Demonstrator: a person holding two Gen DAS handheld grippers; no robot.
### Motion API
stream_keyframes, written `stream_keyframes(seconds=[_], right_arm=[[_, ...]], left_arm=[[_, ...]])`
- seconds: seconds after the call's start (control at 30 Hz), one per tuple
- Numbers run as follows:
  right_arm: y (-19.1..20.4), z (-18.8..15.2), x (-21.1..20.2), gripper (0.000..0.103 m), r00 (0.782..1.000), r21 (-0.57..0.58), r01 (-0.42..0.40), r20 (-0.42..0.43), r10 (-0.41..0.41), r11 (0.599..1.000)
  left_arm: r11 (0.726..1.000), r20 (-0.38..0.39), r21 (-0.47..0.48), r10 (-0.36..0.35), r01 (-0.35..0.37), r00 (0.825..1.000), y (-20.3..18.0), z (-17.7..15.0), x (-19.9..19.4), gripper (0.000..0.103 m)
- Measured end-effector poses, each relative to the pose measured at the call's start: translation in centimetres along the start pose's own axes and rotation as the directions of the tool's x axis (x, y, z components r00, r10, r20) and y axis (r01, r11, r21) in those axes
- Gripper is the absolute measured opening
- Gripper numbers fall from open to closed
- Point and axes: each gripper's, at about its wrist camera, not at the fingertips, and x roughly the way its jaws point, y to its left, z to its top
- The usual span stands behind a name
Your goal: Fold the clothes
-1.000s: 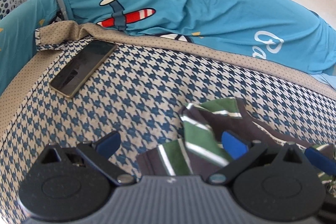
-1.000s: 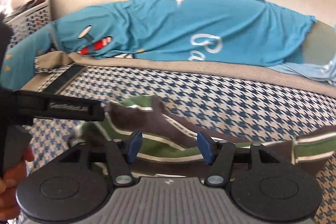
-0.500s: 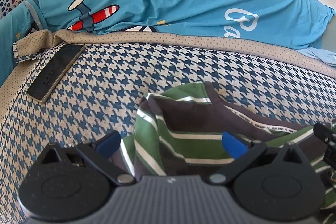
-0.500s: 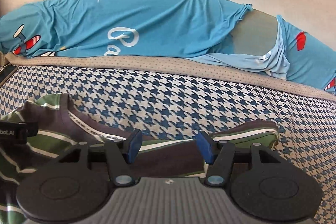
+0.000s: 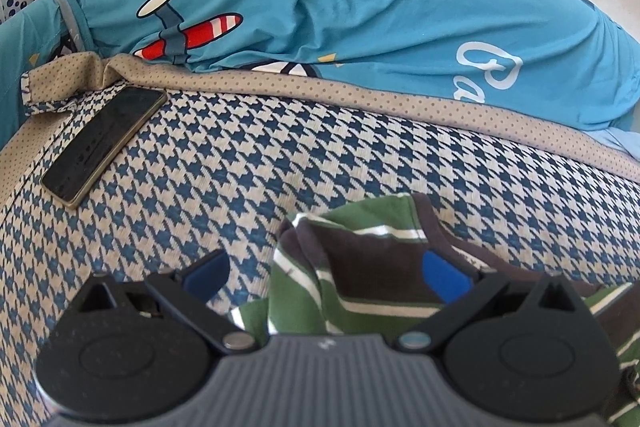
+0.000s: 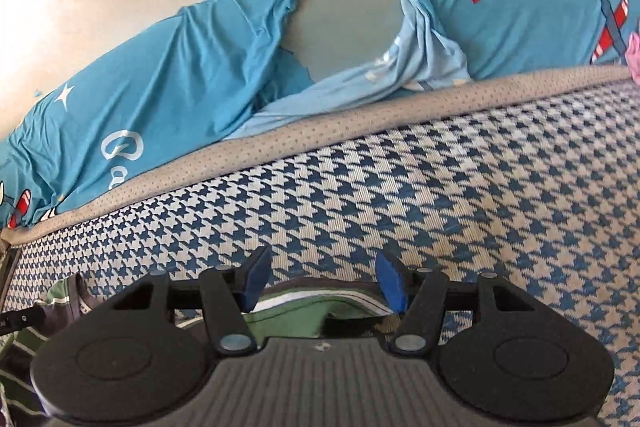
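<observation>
Green-and-brown striped shirt (image 5: 360, 279) lies crumpled on the houndstooth bed cover (image 5: 248, 163), low in both views. Left tool (image 5: 326, 273) stands spread over its bunched edge, pads apart. Right tool (image 6: 320, 279) is half spread above another part; whether it pinches cloth is unclear. A phone (image 5: 104, 139) lies well left.
</observation>
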Motion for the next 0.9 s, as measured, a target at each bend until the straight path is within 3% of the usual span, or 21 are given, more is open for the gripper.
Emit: stream_keyframes(seconds=[0.3, 0.5, 0.6, 0.63, 0.67, 0.77, 0.9], right_arm=[[-1.8, -0.6, 2.2, 0.059, 0.994, 0.076, -0.020, -0.106, 0.028, 0.997], [-1.3, -1.1, 3.0, 0.061, 0.994, 0.073, -0.032, -0.102, 0.040, 0.997], [-0.2, -1.5, 3.2, 0.039, 0.998, 0.012, -0.019, -0.065, 0.020, 1.000], [0.1, -1.4, 3.3, 0.024, 0.998, -0.004, -0.026, -0.057, 0.025, 1.000], [0.2, -1.3, 3.4, 0.015, 0.998, -0.008, -0.042, -0.053, 0.041, 0.999], [0.6, -0.9, 3.3, 0.012, 0.996, -0.009, -0.087, -0.018, 0.087, 0.996], [0.9, 0.4, 1.5, 0.011, 0.985, -0.020, -0.121, 0.121, 0.122, 0.992]], left_arm=[[0.998, -0.064, 0.062, 0.021, -0.017, 0.998, -0.5, 0.6, 3.8, 0.103], [0.990, -0.078, 0.143, 0.010, 0.002, 0.997, -1.9, -0.1, 4.6, 0.103], [0.985, -0.067, 0.174, -0.001, 0.013, 0.998, -2.6, -0.4, 4.6, 0.103], [0.983, -0.061, 0.185, 0.000, 0.011, 0.998, -2.8, -0.4, 4.6, 0.103], [0.982, -0.056, 0.186, -0.001, 0.011, 0.998, -2.9, -0.4, 4.6, 0.102], [0.982, -0.039, 0.186, 0.001, 0.007, 0.999, -3.2, -0.3, 4.5, 0.100], [0.986, -0.017, 0.169, -0.004, 0.007, 1.000, -3.5, -0.2, 4.3, 0.094]])
